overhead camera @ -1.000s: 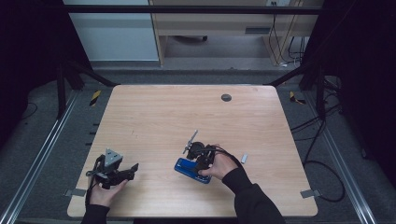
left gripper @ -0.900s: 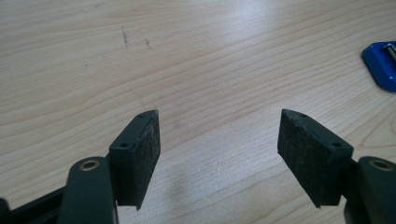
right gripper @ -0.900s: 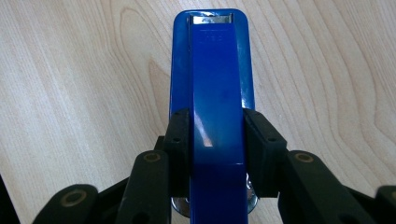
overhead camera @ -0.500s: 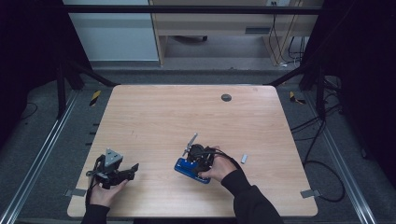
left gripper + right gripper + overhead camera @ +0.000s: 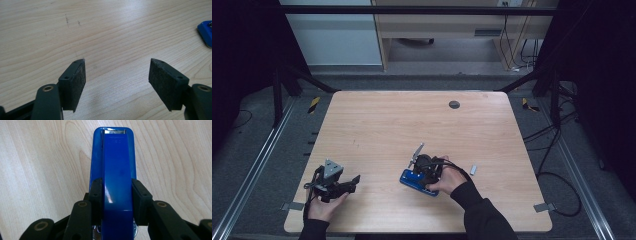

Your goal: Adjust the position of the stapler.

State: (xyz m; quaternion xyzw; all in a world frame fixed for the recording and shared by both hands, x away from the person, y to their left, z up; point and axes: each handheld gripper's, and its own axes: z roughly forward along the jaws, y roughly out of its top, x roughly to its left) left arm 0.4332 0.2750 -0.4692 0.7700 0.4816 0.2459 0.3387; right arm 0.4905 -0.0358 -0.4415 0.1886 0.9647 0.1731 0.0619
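Stapler [image 5: 117,182] clamped between right jaws.

No text, label, brand or number can be read on anything here.

The blue stapler [image 5: 418,181] lies on the pale wooden table [image 5: 387,125], towards the near edge and a little right of the middle, with the right gripper [image 5: 424,170] on top of it. Just right of that hand sits a small grey block [image 5: 473,170]. The left gripper [image 5: 343,184] is by the near left corner, well apart from the stapler. A dark round grommet [image 5: 454,104] is near the far edge, right of centre.
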